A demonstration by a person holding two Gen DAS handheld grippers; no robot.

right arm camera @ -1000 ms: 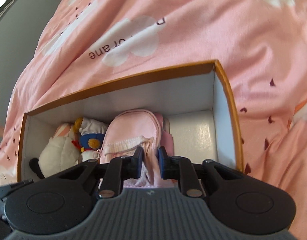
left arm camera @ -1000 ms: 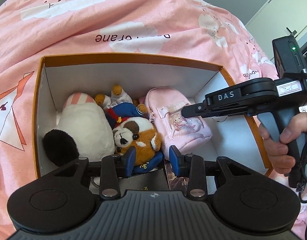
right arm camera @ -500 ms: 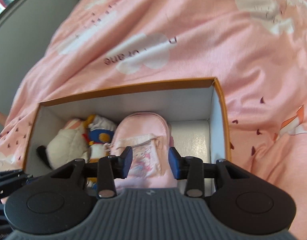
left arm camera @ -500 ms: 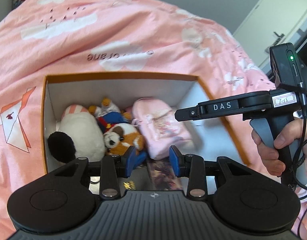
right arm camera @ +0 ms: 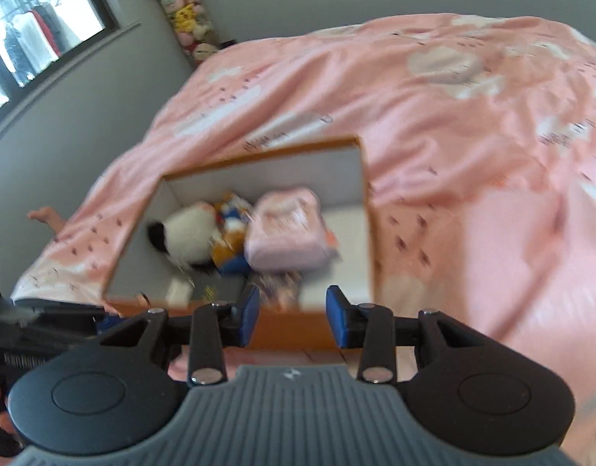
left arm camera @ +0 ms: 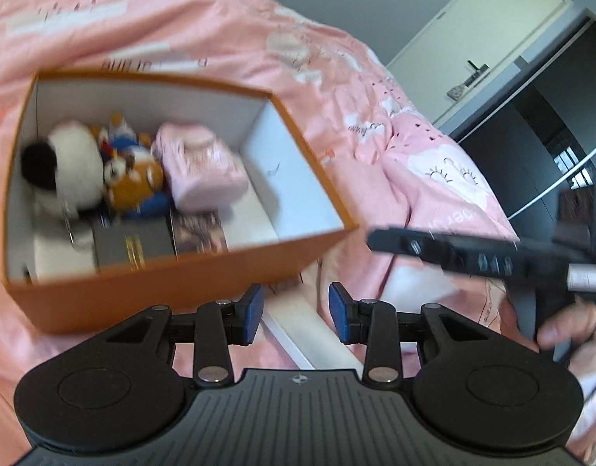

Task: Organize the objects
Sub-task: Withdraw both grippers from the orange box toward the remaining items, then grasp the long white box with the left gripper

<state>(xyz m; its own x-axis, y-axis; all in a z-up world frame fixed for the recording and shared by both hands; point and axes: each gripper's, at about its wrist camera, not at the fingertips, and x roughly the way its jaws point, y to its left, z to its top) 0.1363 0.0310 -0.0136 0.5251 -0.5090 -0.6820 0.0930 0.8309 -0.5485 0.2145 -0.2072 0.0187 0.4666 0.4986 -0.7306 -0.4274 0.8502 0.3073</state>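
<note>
left claw (left arm camera: 296, 312) hovering with blue pads apart, gripping nothing, just outside near wall of orange box (left arm camera: 181, 283). right claw (right arm camera: 292, 314) also gaping and empty, jaws having just been opening, nothing between them. pink mini backpack (right arm camera: 286, 237) lying inside box, beside brown plush dog (left arm camera: 137, 176) and white plush (left arm camera: 71, 167) with black patch. flat dark book (left arm camera: 135, 246) lying on box floor. box sitting on bed's pink quilt (right arm camera: 453, 124).

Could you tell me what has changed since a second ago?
The right gripper let go of the small pink fabric backpack, its jaws opening, and both grippers drew back from the orange cardboard box. The left gripper stayed open and empty; the plush toys stayed put.
</note>
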